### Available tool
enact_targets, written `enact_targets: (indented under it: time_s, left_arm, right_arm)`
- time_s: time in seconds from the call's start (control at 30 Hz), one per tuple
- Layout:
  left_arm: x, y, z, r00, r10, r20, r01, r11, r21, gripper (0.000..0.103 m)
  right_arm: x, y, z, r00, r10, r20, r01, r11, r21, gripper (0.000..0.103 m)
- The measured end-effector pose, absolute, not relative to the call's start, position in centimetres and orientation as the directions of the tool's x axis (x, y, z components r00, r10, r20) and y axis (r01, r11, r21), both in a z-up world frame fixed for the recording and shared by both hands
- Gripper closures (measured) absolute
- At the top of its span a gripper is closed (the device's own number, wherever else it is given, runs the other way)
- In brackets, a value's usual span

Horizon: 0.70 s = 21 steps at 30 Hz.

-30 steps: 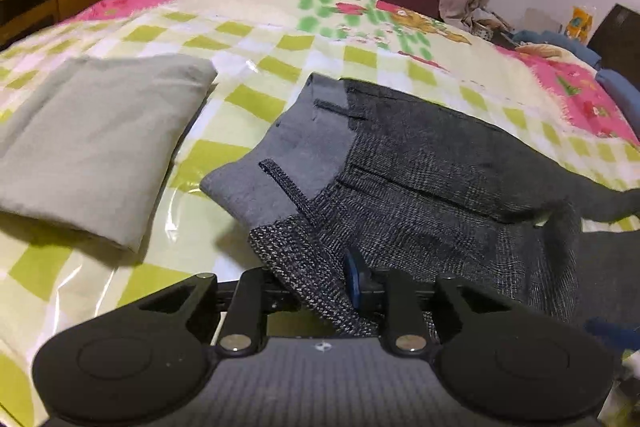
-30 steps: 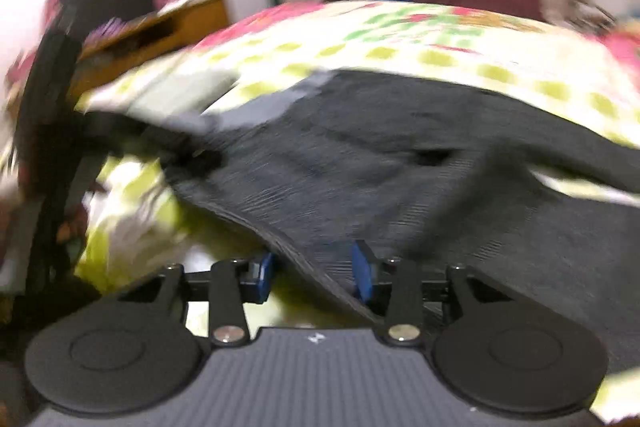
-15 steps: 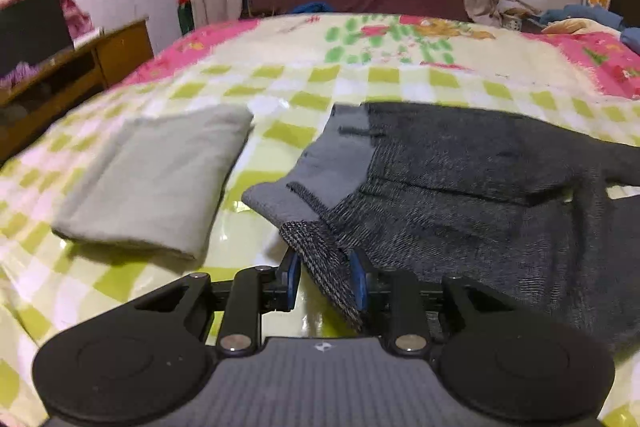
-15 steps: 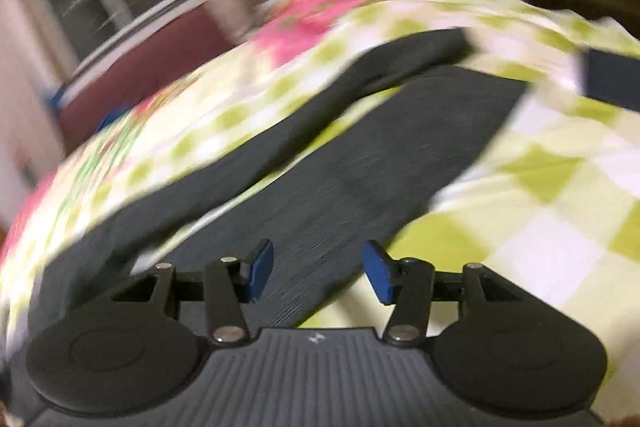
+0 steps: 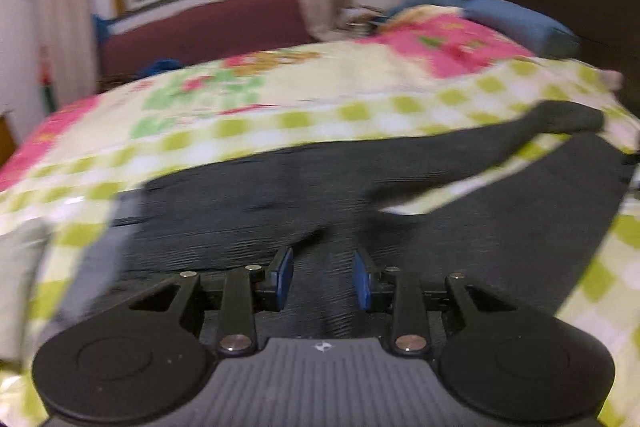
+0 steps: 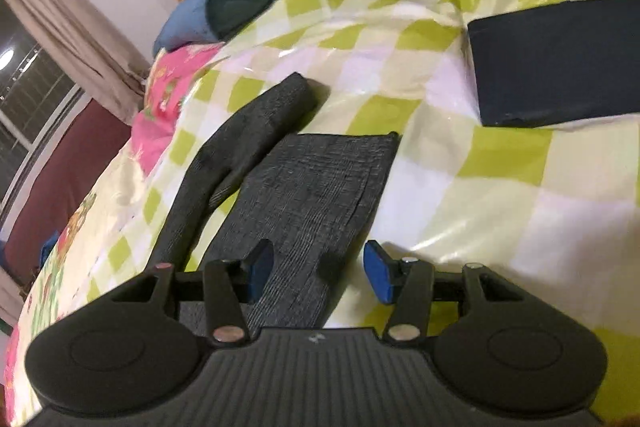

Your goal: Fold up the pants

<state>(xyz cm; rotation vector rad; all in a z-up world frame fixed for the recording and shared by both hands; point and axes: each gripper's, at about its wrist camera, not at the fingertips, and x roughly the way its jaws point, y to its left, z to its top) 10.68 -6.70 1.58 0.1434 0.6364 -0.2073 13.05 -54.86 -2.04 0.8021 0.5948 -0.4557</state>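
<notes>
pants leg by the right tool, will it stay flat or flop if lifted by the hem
Probably floppy: the pants lie limp on the bedspread, and the other leg is bent and creased. The glossy bedspread suggests they may slide when pushed. The weave looks thick, so they are likely fairly heavy.

The pants [image 6: 320, 183] are dark grey with a fine woven texture. The bed cover [image 6: 500, 195] has a check of lime green, white and cream, with a pink flowered part further back. A folded cloth [image 6: 560, 67] is dark navy. The pillow [image 5: 516, 21] is blue. The pads [image 6: 378, 271] are blue on black grippers.
</notes>
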Motion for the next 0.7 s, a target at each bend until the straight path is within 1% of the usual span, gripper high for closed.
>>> enact_targets:
  time_s: [0.03,0.1,0.17,0.27,0.3,0.33,0.4,0.43,0.47,0.57,0.7]
  left_arm:
    - [11.1,-7.9,1.3,0.777,-0.176,-0.604,0.266,0.962,0.062,0.057]
    - [11.6,-9.7,1.0,0.765,-0.216,-0.607,0.308,0.950,0.051,0.057]
    - [11.5,-11.0,0.9,0.755,-0.249,-0.607,0.345,0.938,0.043,0.057]
    - [11.4,-13.2,0.3,0.733,-0.286,-0.618,0.393,0.919,0.041,0.056]
    - [11.6,-13.5,0.1,0.728,-0.289,-0.622,0.400,0.915,0.044,0.056]
    - [11.8,-14.1,-0.2,0.722,-0.291,-0.627,0.409,0.911,0.048,0.056]
    - [11.8,-14.7,-0.7,0.711,-0.291,-0.640,0.418,0.907,0.052,0.056]
    - [12.0,-15.0,-1.0,0.702,-0.289,-0.651,0.420,0.906,0.051,0.056]
    - [12.2,-15.3,-1.4,0.689,-0.289,-0.665,0.424,0.904,0.046,0.056]
    - [12.3,-16.3,-2.2,0.663,-0.285,-0.692,0.440,0.897,0.052,0.056]
    - [11.7,-17.6,-2.6,0.642,-0.325,-0.694,0.484,0.874,0.039,0.056]
  right_arm:
    - [13.4,-55.2,-2.3,0.740,-0.135,-0.659,0.587,0.607,0.536,0.051]
    - [14.1,-55.9,-2.7,0.734,-0.145,-0.664,0.598,0.602,0.530,0.053]
    - [14.1,-56.4,-3.0,0.739,-0.163,-0.654,0.611,0.571,0.548,0.053]
    - [14.5,-56.5,-3.4,0.752,-0.150,-0.642,0.598,0.567,0.567,0.051]
    - [14.6,-56.2,-3.4,0.759,-0.142,-0.636,0.582,0.585,0.565,0.053]
    - [14.9,-56.1,-3.4,0.767,-0.127,-0.629,0.565,0.599,0.567,0.056]
    - [15.1,-56.0,-3.8,0.765,-0.113,-0.634,0.559,0.605,0.566,0.085]
    - [15.2,-56.2,-4.0,0.757,-0.118,-0.642,0.569,0.603,0.560,0.093]
    - [15.2,-56.6,-4.3,0.759,-0.109,-0.642,0.569,0.591,0.572,0.098]
    - [13.7,-57.9,-3.8,0.798,-0.076,-0.597,0.537,0.538,0.650,0.099]
    - [9.9,-59.1,-0.9,0.845,-0.125,-0.520,0.492,0.566,0.662,0.099]
